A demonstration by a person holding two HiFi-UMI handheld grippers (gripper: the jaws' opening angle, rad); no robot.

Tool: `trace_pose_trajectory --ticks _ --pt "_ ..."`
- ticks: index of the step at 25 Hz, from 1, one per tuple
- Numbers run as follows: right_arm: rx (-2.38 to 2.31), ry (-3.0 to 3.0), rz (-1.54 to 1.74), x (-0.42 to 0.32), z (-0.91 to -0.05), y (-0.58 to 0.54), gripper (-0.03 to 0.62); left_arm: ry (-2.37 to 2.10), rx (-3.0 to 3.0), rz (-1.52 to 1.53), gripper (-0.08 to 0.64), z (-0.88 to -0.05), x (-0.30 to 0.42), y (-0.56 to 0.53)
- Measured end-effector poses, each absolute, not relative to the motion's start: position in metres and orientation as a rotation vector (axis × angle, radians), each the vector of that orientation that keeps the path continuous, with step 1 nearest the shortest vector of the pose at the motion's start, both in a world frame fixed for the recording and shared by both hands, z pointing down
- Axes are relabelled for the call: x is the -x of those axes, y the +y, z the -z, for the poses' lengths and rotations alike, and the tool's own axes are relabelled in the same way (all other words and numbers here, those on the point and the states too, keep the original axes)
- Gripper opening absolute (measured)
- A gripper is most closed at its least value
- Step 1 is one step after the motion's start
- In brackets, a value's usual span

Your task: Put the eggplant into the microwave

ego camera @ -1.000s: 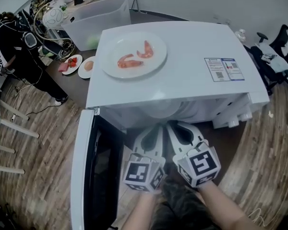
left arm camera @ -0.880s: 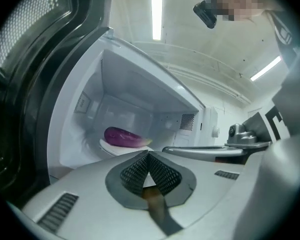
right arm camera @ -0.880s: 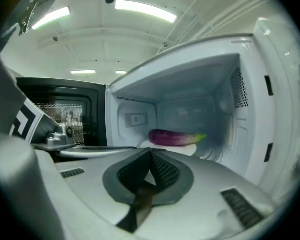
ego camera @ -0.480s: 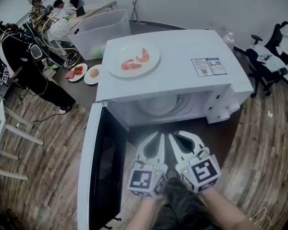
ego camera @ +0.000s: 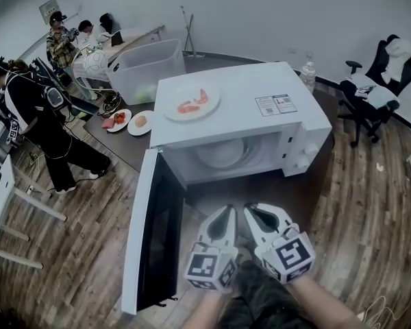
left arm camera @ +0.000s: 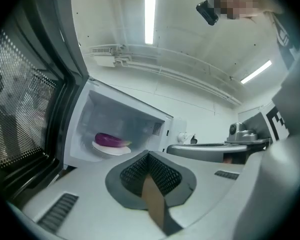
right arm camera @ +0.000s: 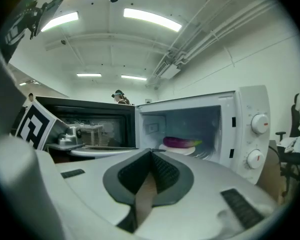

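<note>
My left gripper [ego camera: 225, 212] and right gripper [ego camera: 253, 211] sit side by side at six o'clock, pointing toward twelve, jaws seemingly pressed together, empty.

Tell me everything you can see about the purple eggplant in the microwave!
The eggplant is long, smooth and shiny purple, with a small green stem end. It looks whole and lies on its side on a white plate inside the microwave, whose door stands open. Only the plate touches it. The two gripper views show it; in the head view the microwave's top hides it.
</note>
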State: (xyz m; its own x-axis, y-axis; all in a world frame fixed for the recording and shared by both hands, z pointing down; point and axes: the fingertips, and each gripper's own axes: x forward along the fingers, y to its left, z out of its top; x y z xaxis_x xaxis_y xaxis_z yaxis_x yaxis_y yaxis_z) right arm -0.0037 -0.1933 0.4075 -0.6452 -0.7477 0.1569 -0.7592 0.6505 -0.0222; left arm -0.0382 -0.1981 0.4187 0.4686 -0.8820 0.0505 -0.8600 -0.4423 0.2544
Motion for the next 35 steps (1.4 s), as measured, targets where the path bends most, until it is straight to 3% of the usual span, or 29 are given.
trace_pose_trajectory --ticks 35 --pt "-1.279 -2.715 -0.104 -0.02 -0.353 -0.079 0.0 -1.492 -2.479 0.154 0.003 -0.369 0.034 -0.082"
